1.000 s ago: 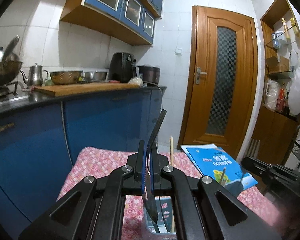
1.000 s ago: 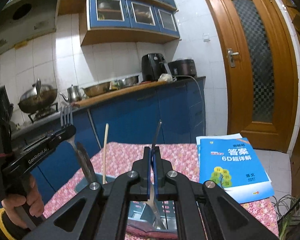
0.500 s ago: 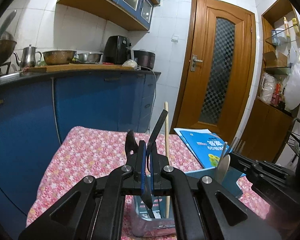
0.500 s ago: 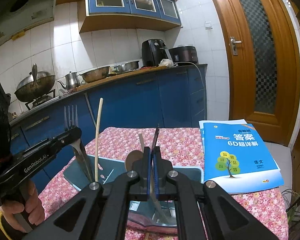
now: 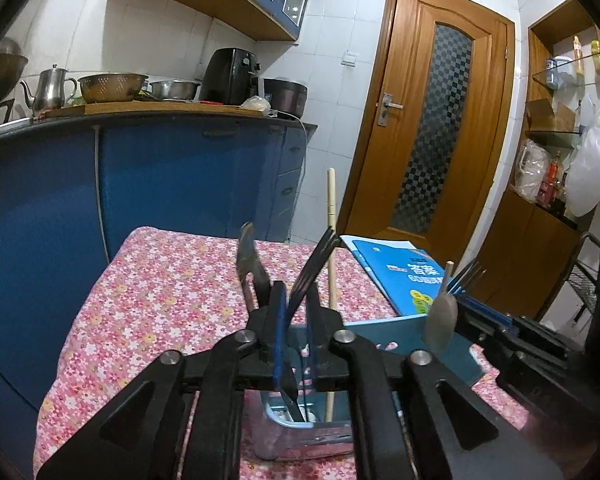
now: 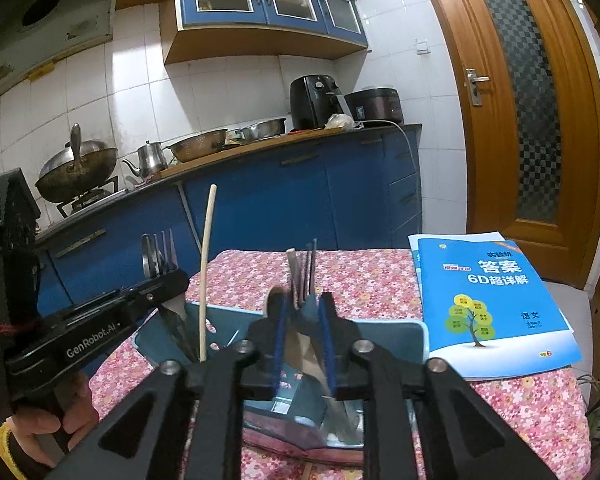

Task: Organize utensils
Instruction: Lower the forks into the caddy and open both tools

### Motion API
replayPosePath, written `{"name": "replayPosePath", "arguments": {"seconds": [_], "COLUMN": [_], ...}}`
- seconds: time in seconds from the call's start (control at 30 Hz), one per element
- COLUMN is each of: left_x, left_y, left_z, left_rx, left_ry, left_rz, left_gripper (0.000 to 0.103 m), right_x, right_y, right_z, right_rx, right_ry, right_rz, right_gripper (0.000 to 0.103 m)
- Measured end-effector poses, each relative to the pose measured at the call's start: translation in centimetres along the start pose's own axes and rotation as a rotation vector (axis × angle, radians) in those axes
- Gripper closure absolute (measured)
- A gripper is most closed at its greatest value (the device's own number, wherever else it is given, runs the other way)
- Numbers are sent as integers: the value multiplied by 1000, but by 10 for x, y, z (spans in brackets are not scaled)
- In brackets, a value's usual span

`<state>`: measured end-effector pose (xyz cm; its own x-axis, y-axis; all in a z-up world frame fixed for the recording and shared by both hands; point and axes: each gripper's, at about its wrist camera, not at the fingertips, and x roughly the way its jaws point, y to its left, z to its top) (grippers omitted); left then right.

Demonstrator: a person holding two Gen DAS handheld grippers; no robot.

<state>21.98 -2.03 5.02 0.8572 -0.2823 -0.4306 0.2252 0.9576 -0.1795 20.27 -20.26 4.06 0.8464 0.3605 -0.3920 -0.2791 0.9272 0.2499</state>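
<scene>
Nearest, the left gripper [image 5: 296, 312] has just been opening – jaws slightly apart, a fork [image 5: 314, 268] loose between them, its handle down in the blue holder [image 5: 448, 344]. The right gripper [image 6: 302, 312] has likewise been parting around a second fork [image 6: 306, 272] over that holder. A chopstick [image 6: 206, 272] and knife [image 5: 252, 264] stand inside. Beyond, on the floral cloth [image 5: 160, 288], lies a book [image 6: 496, 300].

1. A utensil holder [image 6: 384, 344] stood on the bench [image 6: 364, 276], holding forks, a spoon and a chopstick [image 6: 206, 272].
2. A booklet [image 6: 496, 304] lay right of it.
3. Cabinets [image 6: 300, 196] stood behind the bench.
</scene>
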Motion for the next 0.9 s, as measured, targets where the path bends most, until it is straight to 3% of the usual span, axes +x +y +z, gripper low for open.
{"name": "replayPosePath", "arguments": {"seconds": [0.17, 0.37, 0.9], "left_x": [-7, -19, -70], "left_y": [-6, -9, -18], "left_z": [3, 9, 6], "left_rx": [4, -2, 30], "left_ry": [-3, -2, 36], "left_rz": [-10, -13, 10], "left_gripper": [73, 66, 63], "right_x": [-3, -13, -64], "right_y": [-1, -1, 13], "right_z": [0, 4, 3], "right_rx": [15, 27, 42], "right_ry": [-10, -34, -58], "right_rz": [5, 20, 42], "right_gripper": [73, 68, 63]}}
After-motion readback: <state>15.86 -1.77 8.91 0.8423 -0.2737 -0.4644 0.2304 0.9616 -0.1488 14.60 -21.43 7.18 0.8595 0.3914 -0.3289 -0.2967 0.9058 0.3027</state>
